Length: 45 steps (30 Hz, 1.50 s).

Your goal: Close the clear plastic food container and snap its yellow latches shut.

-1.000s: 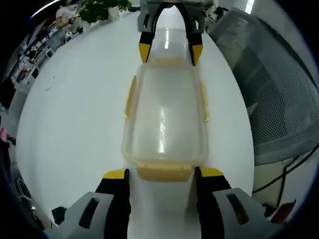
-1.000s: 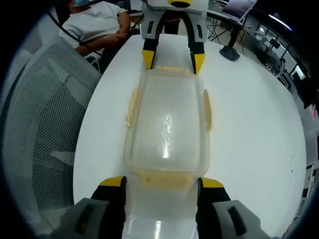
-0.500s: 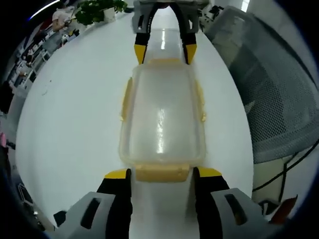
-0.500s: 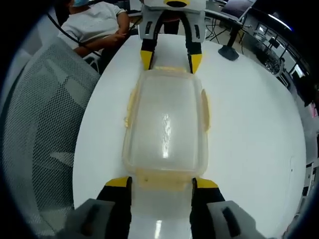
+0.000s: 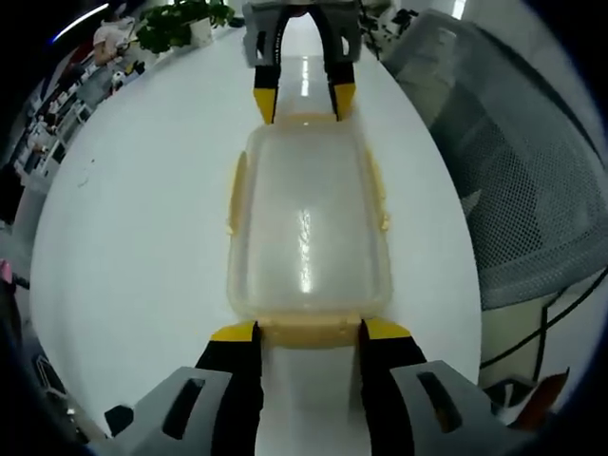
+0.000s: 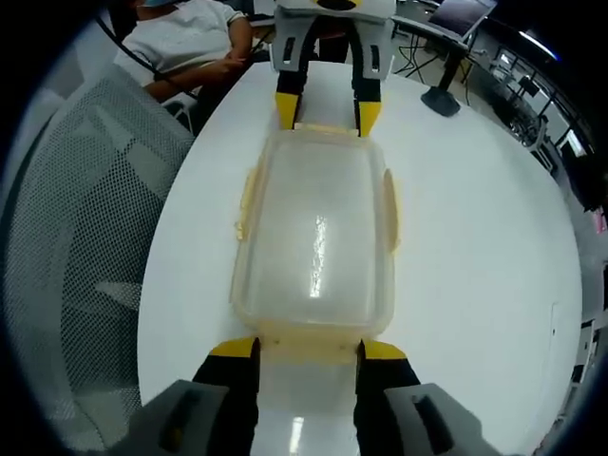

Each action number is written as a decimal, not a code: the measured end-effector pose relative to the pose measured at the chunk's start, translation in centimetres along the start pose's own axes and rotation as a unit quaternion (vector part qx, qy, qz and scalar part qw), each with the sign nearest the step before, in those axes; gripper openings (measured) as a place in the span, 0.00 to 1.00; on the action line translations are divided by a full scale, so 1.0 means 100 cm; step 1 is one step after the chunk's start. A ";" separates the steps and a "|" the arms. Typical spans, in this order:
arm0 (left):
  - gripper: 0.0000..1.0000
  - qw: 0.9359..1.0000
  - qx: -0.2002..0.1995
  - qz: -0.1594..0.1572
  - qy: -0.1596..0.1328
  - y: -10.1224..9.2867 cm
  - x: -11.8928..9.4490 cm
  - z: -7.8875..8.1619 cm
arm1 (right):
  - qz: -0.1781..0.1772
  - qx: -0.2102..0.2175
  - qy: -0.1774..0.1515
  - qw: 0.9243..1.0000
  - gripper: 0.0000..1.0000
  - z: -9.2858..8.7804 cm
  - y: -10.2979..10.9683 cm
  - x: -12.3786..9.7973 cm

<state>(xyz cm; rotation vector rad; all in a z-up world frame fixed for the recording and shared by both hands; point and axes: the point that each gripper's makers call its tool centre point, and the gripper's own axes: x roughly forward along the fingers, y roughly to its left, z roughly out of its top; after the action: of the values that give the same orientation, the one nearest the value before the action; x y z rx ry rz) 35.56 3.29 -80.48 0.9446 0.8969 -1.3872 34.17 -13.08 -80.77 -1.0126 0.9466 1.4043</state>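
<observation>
The clear plastic container [image 5: 304, 223] lies lengthwise on the white table [image 5: 133, 218] with its lid on. Yellow latches [image 5: 235, 190] run along its long sides. My left gripper [image 5: 309, 332] is open, and its yellow-tipped fingers closely flank the near end latch [image 5: 309, 332]. My right gripper [image 5: 304, 100] stands the same way at the far end. In the right gripper view the container [image 6: 313, 237] reaches from my right gripper [image 6: 307, 350], open around its end latch [image 6: 309, 348], to the left gripper [image 6: 328, 112].
A grey mesh chair [image 5: 513, 161] stands close to the table's edge, also seen as the mesh chair [image 6: 76, 218]. A seated person [image 6: 190, 43] is beyond the table. A black stand [image 6: 445, 95] sits on the table and a green plant [image 5: 176, 21] at its far side.
Both grippers' jaws have narrowed and come in against the container's two ends. The container has stayed in place.
</observation>
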 end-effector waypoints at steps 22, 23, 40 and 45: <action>0.37 0.999 -0.032 0.029 0.007 -0.002 -0.002 -0.001 | -0.005 0.009 0.022 1.000 0.37 0.000 -0.004 0.000; 0.37 0.999 -0.033 0.029 0.009 -0.002 -0.002 -0.001 | -0.005 0.009 0.022 1.000 0.37 0.001 -0.003 0.000; 0.35 0.998 -0.052 0.038 0.018 -0.002 -0.003 -0.002 | -0.010 0.018 0.015 1.000 0.35 0.001 -0.003 0.001; 0.35 0.997 -0.055 0.039 0.023 -0.002 -0.003 -0.001 | -0.013 0.018 0.006 1.000 0.34 0.001 -0.004 0.000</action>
<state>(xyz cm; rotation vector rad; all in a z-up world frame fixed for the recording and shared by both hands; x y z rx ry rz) 35.37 3.52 -80.25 0.9221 0.9518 -1.2420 34.54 -12.93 -80.70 -1.0038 0.9607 1.3557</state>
